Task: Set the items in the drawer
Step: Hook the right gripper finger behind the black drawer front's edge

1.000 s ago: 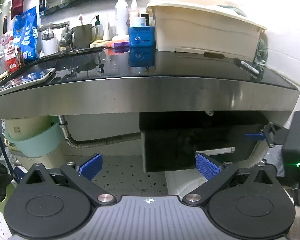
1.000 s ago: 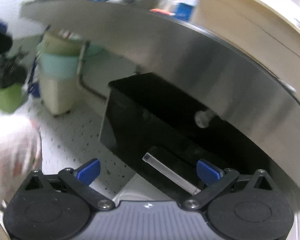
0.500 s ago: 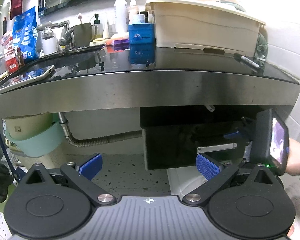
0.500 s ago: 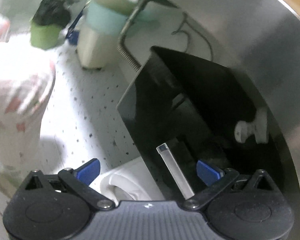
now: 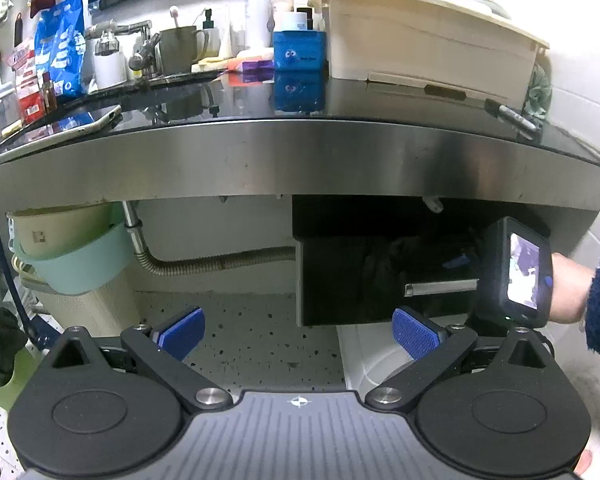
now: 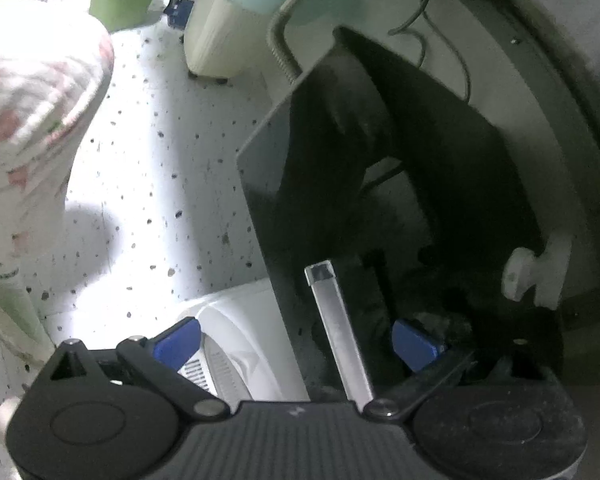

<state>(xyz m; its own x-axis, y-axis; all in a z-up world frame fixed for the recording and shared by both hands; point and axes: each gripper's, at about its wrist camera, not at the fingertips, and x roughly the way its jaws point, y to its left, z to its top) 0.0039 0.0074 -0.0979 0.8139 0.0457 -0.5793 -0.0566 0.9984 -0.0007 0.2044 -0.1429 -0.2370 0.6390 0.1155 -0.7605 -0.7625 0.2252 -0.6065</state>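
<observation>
Black drawer (image 5: 380,280) hangs under the steel-edged surface (image 5: 292,160), at its right end, front looks closed. Its silver bar handle (image 6: 338,332) sits between the spread fingers of the right tool (image 6: 296,340), not clamped yet, likely lined up to grip and pull. Left tool (image 5: 296,332) released, empty, held back and below the surface, facing the drawer. Candidate items rest on the surface: marker (image 5: 512,116) above the drawer, blue holder (image 5: 299,50) further left. Nothing in hand; drawer contents can't be seen.
</observation>
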